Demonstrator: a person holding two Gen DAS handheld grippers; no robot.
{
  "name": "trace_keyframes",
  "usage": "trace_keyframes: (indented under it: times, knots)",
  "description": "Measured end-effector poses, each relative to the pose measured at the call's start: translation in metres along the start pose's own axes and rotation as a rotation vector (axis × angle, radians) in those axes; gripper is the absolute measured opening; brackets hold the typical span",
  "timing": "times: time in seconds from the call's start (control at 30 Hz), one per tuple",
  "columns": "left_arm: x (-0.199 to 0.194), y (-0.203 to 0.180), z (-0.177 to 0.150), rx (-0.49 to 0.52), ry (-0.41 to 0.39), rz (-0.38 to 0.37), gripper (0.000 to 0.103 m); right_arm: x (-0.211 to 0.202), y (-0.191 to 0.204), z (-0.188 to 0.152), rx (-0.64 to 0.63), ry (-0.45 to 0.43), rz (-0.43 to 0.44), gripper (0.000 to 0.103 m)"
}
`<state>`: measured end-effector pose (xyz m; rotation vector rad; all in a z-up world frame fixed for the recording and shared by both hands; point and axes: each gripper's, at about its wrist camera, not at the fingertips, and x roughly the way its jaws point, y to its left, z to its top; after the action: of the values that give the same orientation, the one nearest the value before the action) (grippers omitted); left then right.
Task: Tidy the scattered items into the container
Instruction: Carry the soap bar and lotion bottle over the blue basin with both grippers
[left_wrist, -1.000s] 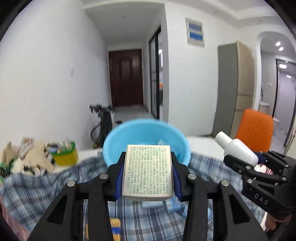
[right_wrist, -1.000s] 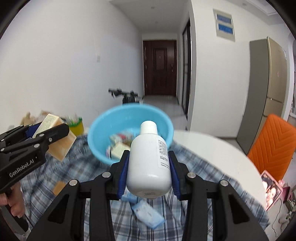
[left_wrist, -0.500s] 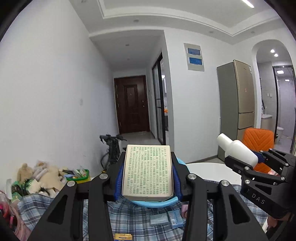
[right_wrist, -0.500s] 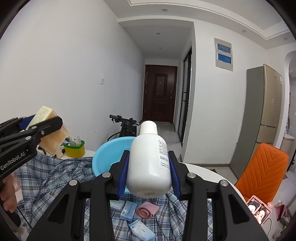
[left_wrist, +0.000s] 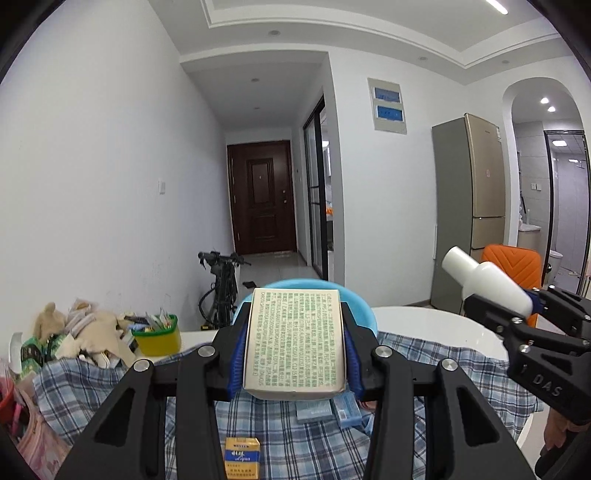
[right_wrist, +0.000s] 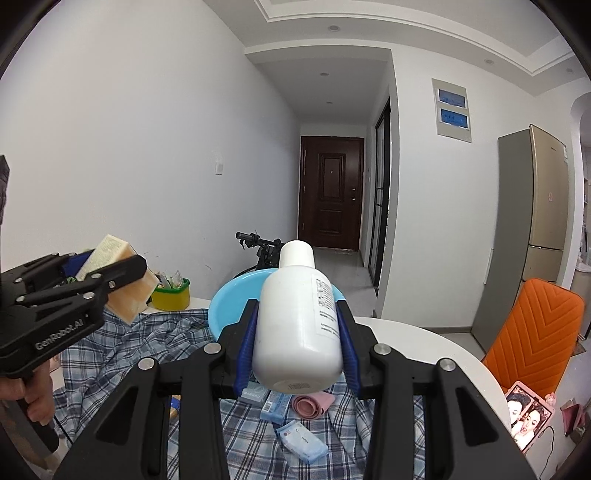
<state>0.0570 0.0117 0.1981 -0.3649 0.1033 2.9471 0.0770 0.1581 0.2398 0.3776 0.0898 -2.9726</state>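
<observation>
Both grippers are loaded, left gripper (left_wrist: 295, 350) pinching the printed box (left_wrist: 295, 343) and right gripper (right_wrist: 297, 332) clamping the white bottle (right_wrist: 297, 328) cap-forward, with the blue basin (right_wrist: 236, 306) straight ahead and lower, toward the table's far edge.

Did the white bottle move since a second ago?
Yes. The white bottle went up and back: the blue bowl, once big behind it, now sits low and half hidden.
</observation>
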Motion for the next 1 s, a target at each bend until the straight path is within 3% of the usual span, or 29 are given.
trace_keyframes:
  times: [0.3,0.43,0.53,0.67,0.83,1.0]
  knots:
    - [0.014,0.004,0.003,0.0,-0.007,0.027,0.045,0.013,-0.006,0.004,0.013,0.006,-0.003,0.038]
    - [0.03,0.014,0.011,-0.034,-0.071,0.051,0.045,0.031,-0.005,0.012,0.0,-0.007,-0.016,0.038]
    - [0.054,0.025,0.012,-0.046,-0.09,0.071,0.045,0.051,-0.006,0.016,0.004,-0.021,-0.007,0.038]
    - [0.097,0.038,0.016,-0.082,-0.108,-0.049,0.045,0.087,-0.015,0.025,0.043,-0.007,0.007,0.038]
    - [0.153,0.048,0.03,-0.078,-0.071,-0.063,0.045,0.131,-0.023,0.046,0.057,-0.007,0.011,0.038]
    - [0.196,0.056,0.05,-0.076,-0.074,-0.03,0.045,0.169,-0.025,0.067,0.04,-0.033,-0.023,0.038]
